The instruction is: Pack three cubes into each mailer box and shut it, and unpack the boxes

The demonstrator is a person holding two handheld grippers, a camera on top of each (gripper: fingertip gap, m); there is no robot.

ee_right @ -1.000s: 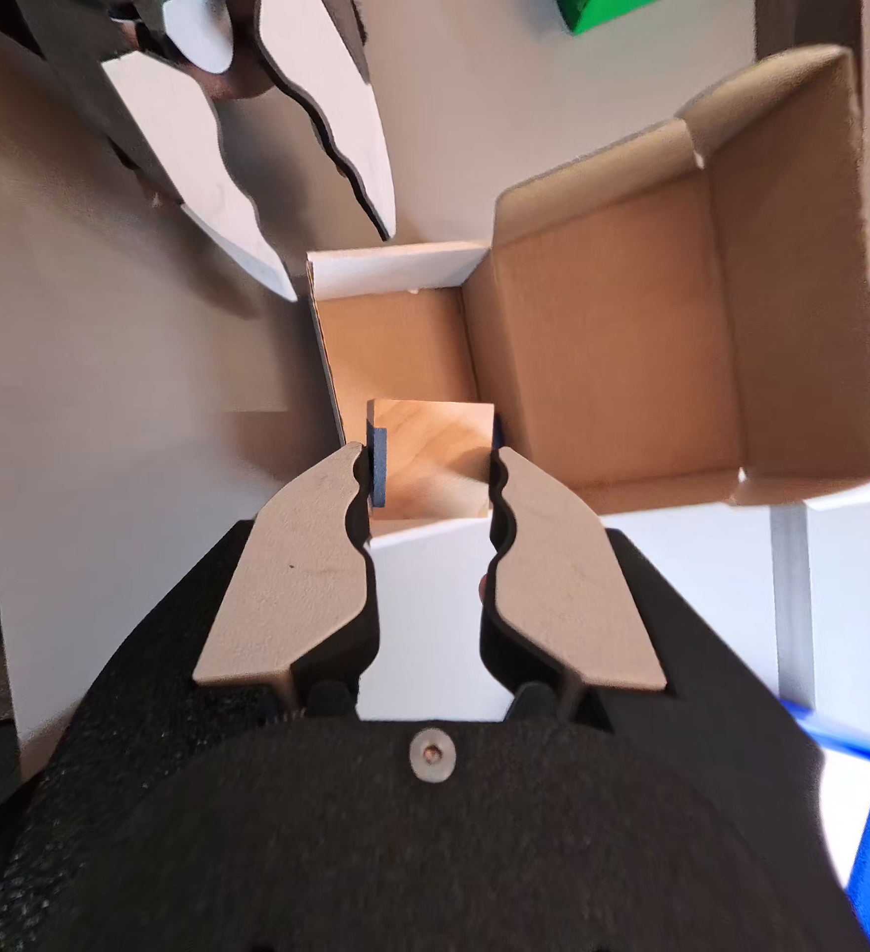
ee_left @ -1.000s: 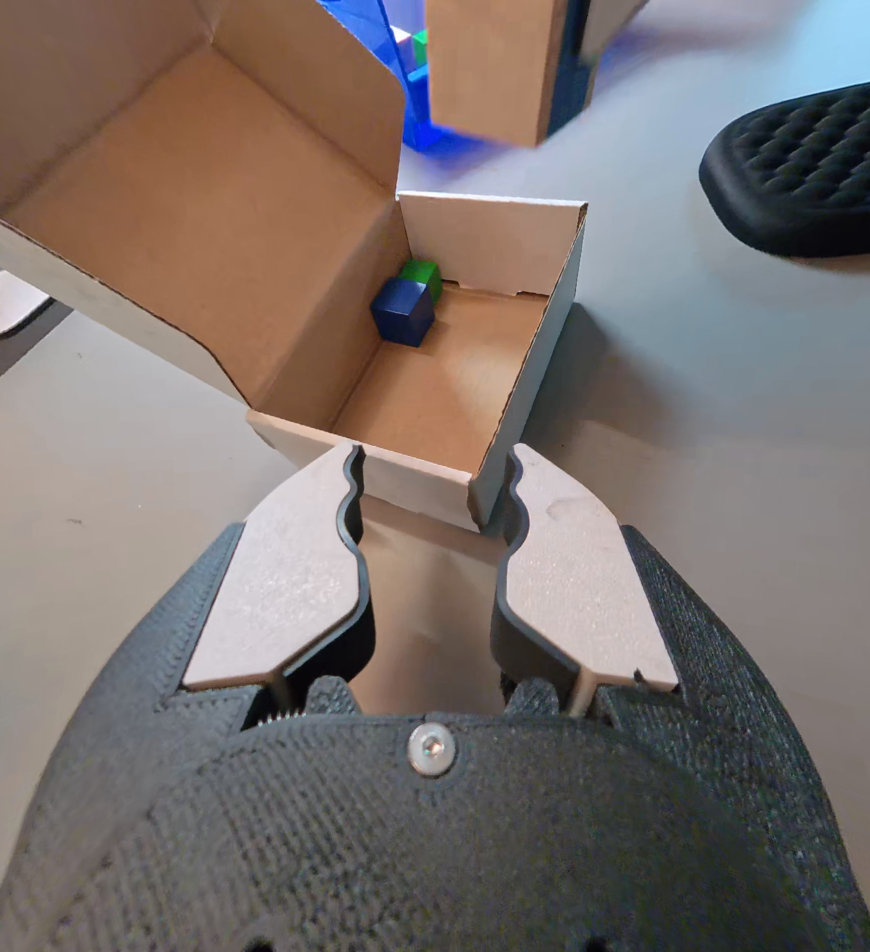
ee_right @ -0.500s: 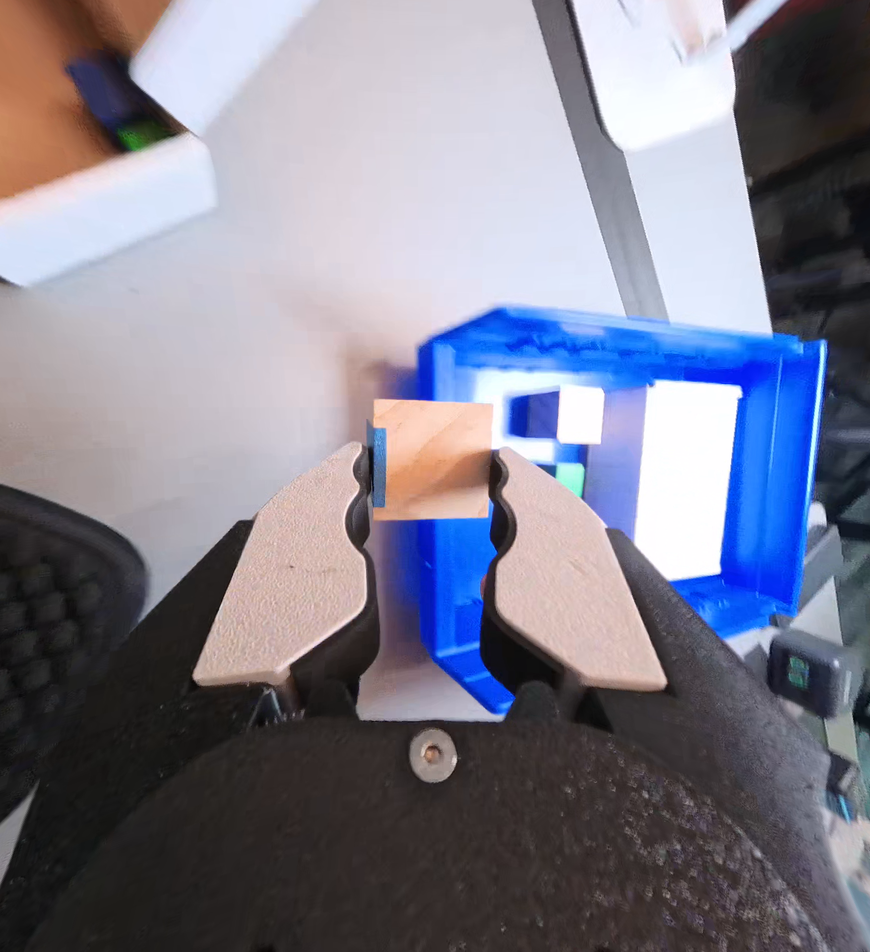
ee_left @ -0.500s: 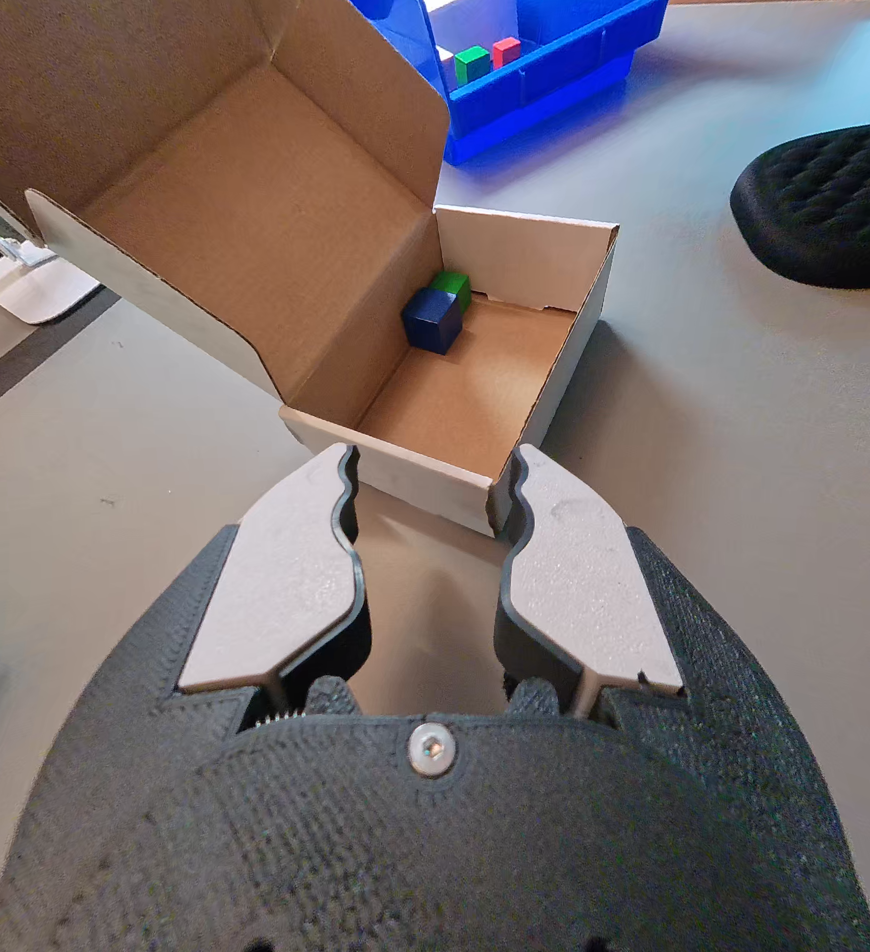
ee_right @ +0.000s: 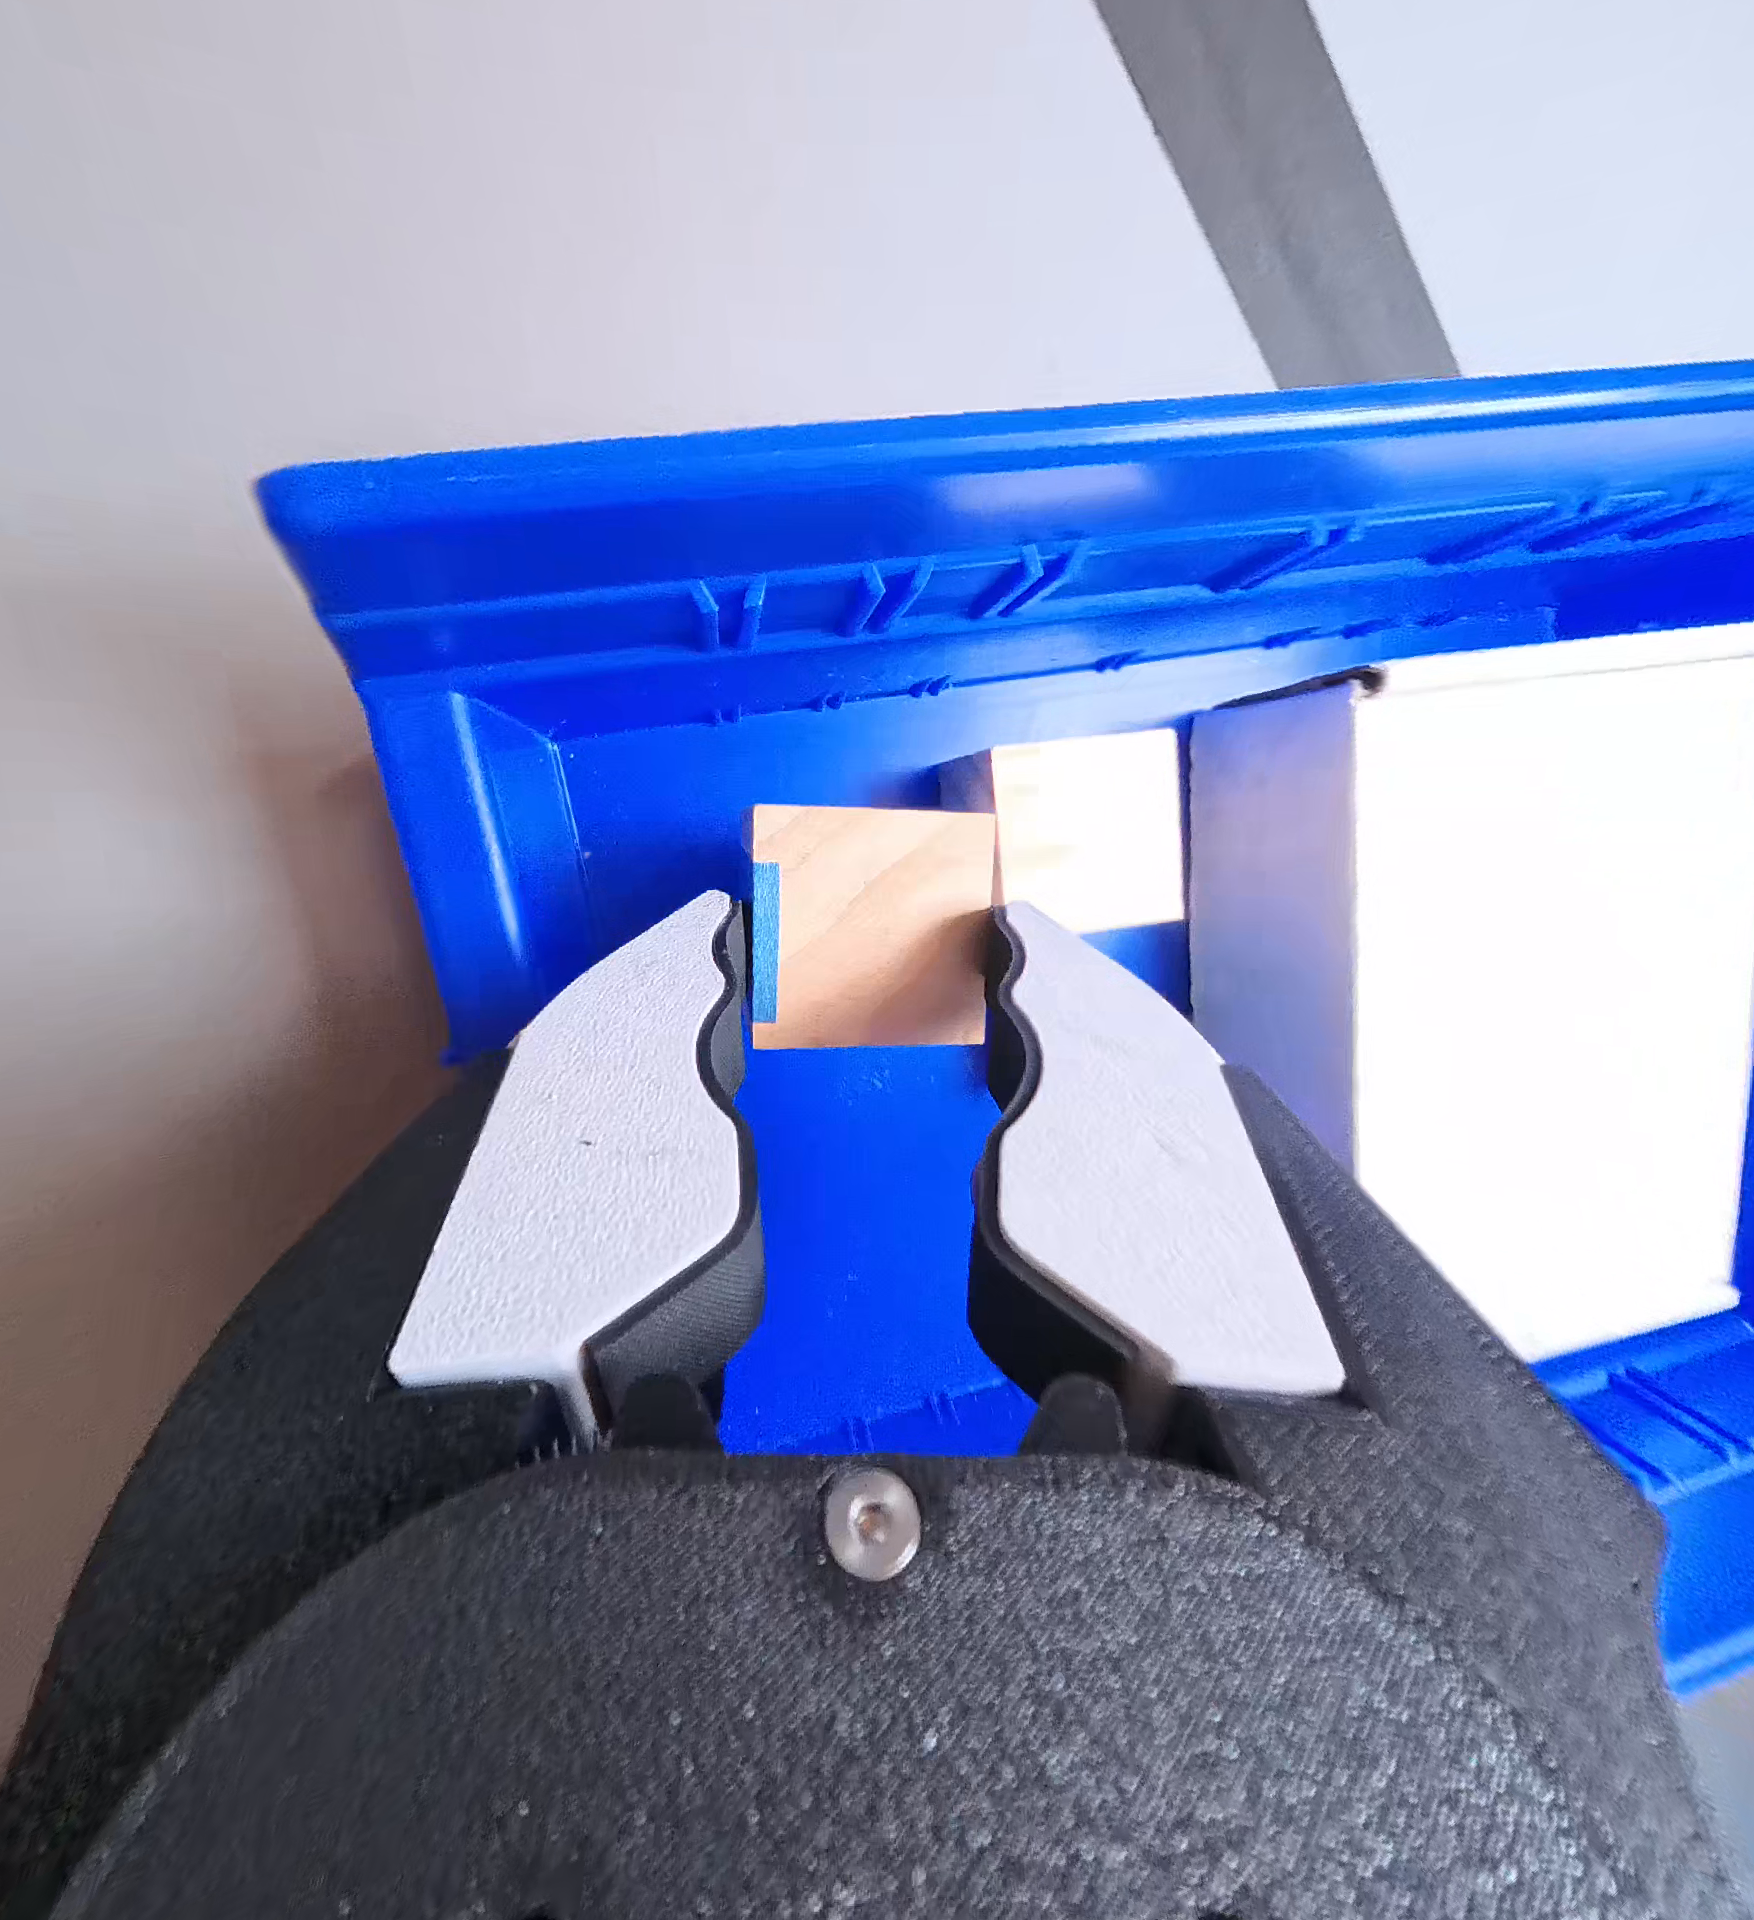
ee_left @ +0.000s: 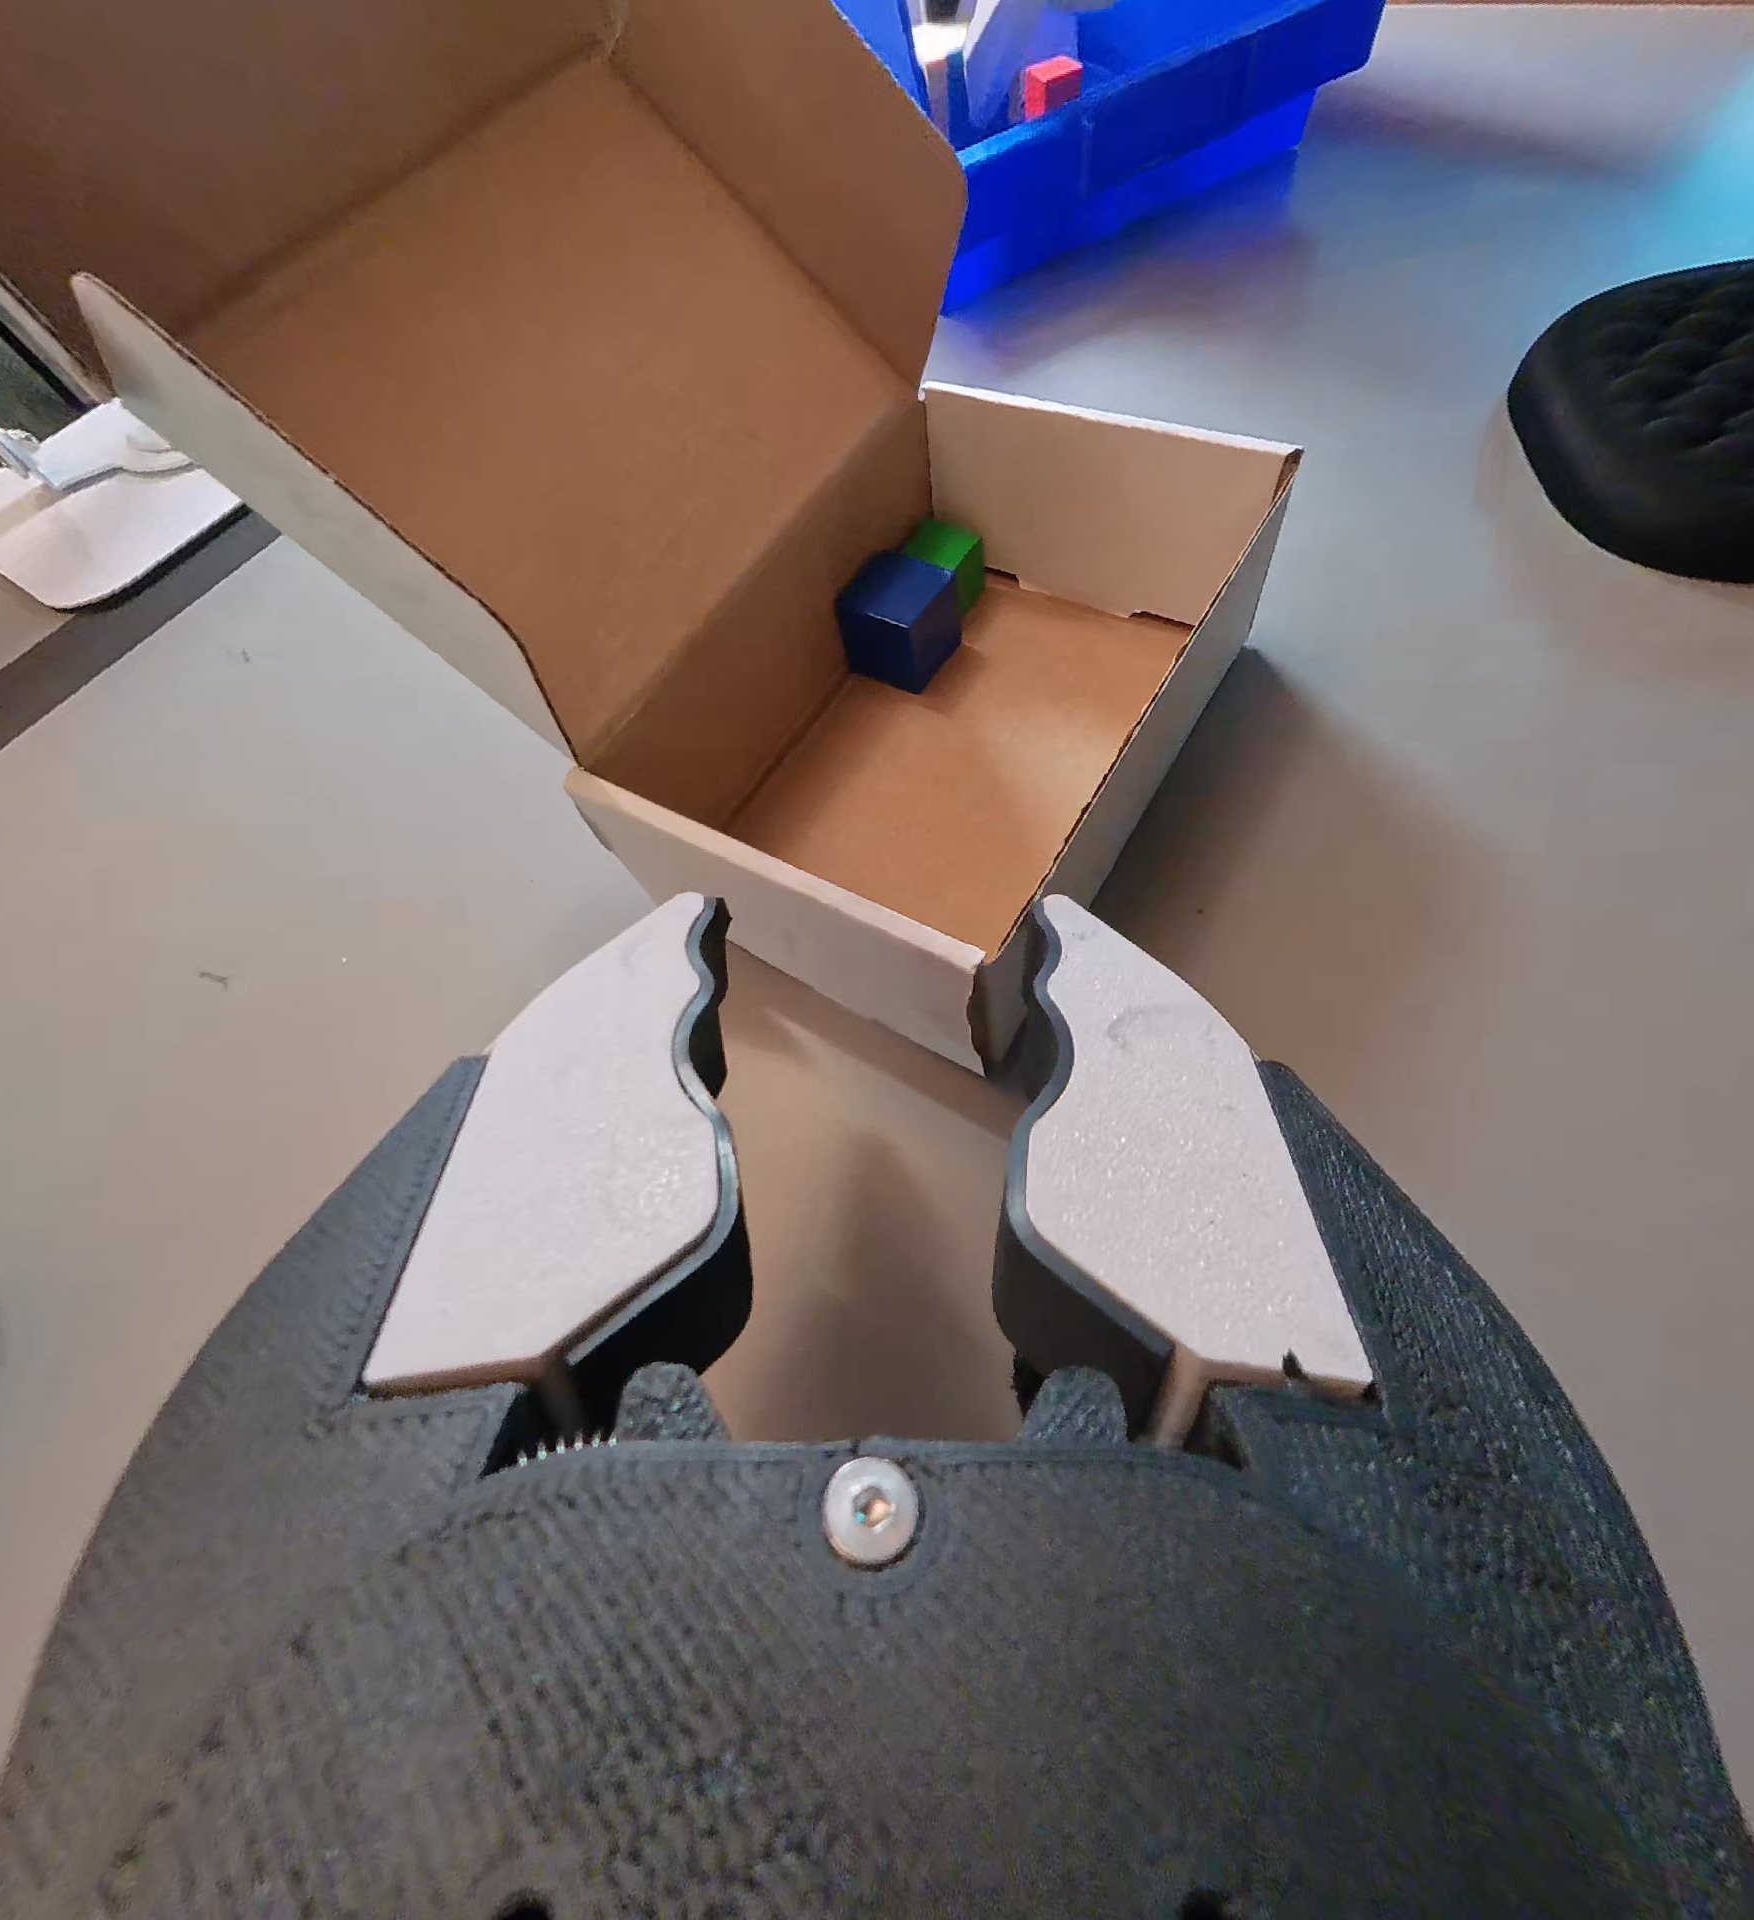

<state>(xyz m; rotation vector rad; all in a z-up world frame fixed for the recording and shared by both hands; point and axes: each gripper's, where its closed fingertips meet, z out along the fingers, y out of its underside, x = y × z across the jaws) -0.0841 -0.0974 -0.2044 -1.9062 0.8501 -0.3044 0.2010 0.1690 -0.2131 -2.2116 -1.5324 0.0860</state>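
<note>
An open cardboard mailer box (ee_left: 1143, 727) stands on the grey table, its lid (ee_left: 499, 343) raised to the left. A dark blue cube (ee_left: 894, 634) and a green cube (ee_left: 951, 556) sit in its far left corner. My left gripper (ee_left: 868, 966) is open and empty, its tips at the box's near wall. My right gripper (ee_right: 868, 971) is shut on a plain wooden cube (ee_right: 868, 935) with a blue side, held over the blue bin (ee_right: 956, 582). The bin also shows in the left wrist view (ee_left: 1112, 177), with a red cube (ee_left: 1052, 83) in it.
A black padded rest (ee_left: 1704, 416) lies at the right of the table. A white stand base (ee_left: 73, 520) sits at the left edge. In the bin, a pale cube (ee_right: 1091, 831) and a white box (ee_right: 1548, 987) lie beside the held cube. A grey strip (ee_right: 1268, 187) crosses the table behind the bin. The left gripper's tips are roughly 40 cm from the right gripper's.
My right gripper has carried the wooden cube from above the mailer box to over the blue bin and moved in close. My left gripper has stayed at the box's near wall.
</note>
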